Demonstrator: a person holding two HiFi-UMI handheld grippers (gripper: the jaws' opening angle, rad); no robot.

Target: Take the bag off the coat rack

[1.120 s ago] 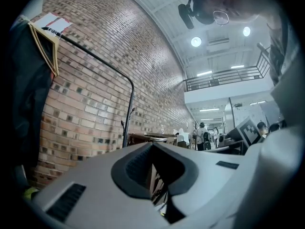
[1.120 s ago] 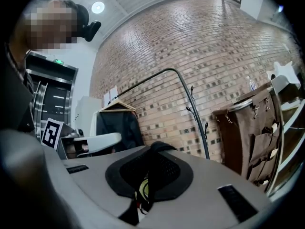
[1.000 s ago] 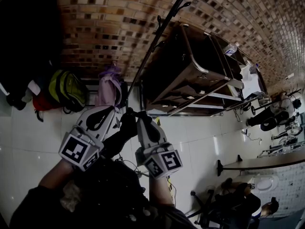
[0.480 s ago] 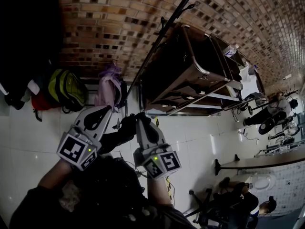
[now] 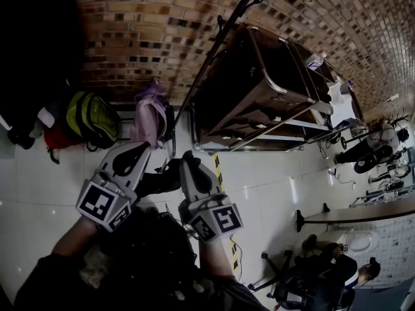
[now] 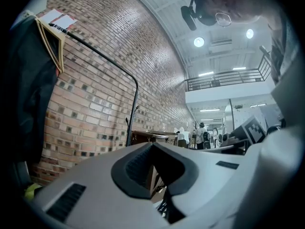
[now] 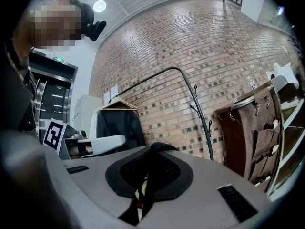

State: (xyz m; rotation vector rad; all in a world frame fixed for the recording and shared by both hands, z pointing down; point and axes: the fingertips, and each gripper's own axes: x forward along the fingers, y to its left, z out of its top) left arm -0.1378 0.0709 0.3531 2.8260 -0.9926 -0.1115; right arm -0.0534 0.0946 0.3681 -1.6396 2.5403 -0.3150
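The black bag (image 5: 157,184) hangs between my two grippers in the head view, and its dark body spreads below them. My right gripper (image 5: 187,158) is shut on the bag's black strap (image 7: 153,152), which runs through the closed pads and sticks out above them. My left gripper (image 5: 139,149) sits just left of the bag with its pads together. A dark sliver shows low in its slit, and I cannot tell whether that is gripped. The coat rack's thin black pole (image 5: 214,47) slants up behind the grippers, apart from the bag.
A green-yellow backpack (image 5: 94,118), a lilac one (image 5: 149,116) and a red one (image 5: 57,138) lie against the brick wall. A brown metal cart (image 5: 259,89) stands right of the pole. A dark coat (image 7: 116,124) hangs on a hanger. People are at the lower right (image 5: 318,277).
Both grippers and the black bag have drawn back and down toward me, away from the rack's pole. The right gripper stays closed on the strap.
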